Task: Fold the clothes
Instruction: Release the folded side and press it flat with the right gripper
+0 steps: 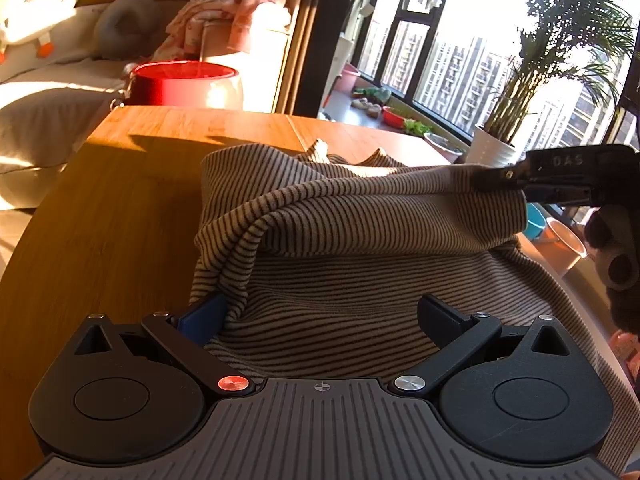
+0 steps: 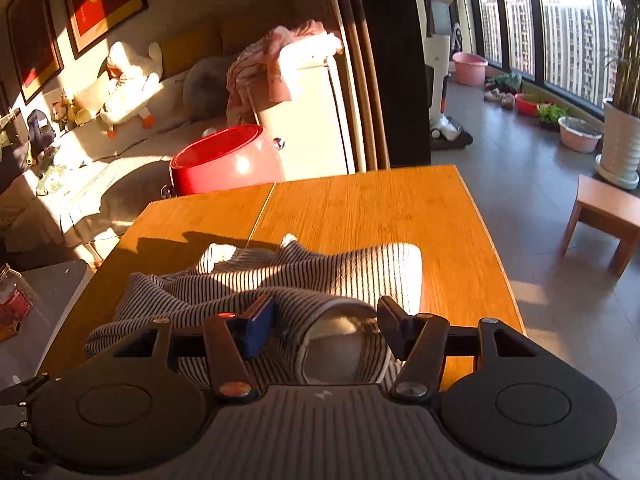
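A brown-and-cream striped garment (image 1: 360,216) lies on the wooden table (image 1: 120,200). One fold of it is lifted off the table. My left gripper (image 1: 324,314) is wide open over the flat part. The lifted fold drapes down against its blue left finger (image 1: 208,316). At the right of this view my right gripper (image 1: 504,178) holds the raised edge up. In the right wrist view the right gripper (image 2: 326,324) has its jaws partly closed around a thick bunch of the garment (image 2: 360,272), with a rounded opening of the fabric showing between them.
A red bucket (image 2: 224,160) stands past the table's far edge (image 2: 360,172), with a sofa and a white plush toy (image 2: 128,80) behind it. A wooden stool (image 2: 604,208), a white plant pot (image 2: 620,144) and basins stand on the floor to the right.
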`<state>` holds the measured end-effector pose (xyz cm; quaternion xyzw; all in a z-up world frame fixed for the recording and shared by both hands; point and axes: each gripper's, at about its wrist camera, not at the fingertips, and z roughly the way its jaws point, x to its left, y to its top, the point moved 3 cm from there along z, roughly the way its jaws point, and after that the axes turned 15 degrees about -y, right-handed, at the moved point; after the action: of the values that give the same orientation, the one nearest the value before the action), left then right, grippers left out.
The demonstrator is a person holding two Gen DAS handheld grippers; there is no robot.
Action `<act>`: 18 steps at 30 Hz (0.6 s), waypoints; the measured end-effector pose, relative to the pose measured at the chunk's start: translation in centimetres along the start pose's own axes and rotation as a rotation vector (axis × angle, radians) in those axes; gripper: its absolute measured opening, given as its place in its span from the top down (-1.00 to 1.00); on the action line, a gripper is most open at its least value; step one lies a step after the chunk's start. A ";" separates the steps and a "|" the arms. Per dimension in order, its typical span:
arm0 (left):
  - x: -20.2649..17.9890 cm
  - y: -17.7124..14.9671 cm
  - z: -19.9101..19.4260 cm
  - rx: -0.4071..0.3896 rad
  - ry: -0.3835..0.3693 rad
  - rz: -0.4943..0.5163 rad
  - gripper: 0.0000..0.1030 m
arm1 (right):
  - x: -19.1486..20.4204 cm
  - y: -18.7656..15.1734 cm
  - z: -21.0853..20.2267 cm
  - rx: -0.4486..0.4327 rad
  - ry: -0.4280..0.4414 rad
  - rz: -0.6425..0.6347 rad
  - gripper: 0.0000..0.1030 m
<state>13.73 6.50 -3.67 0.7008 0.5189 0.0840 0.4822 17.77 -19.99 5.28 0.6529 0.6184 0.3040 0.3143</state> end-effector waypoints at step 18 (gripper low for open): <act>-0.5 -0.2 0.2 0.009 -0.016 0.016 -1.00 | -2.7 -3.3 -2.5 -0.053 -0.221 -0.360 0.71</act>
<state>13.49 6.03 -3.73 0.7078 0.5097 0.0801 0.4826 13.66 -22.45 4.18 0.5527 0.6787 0.1856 0.4466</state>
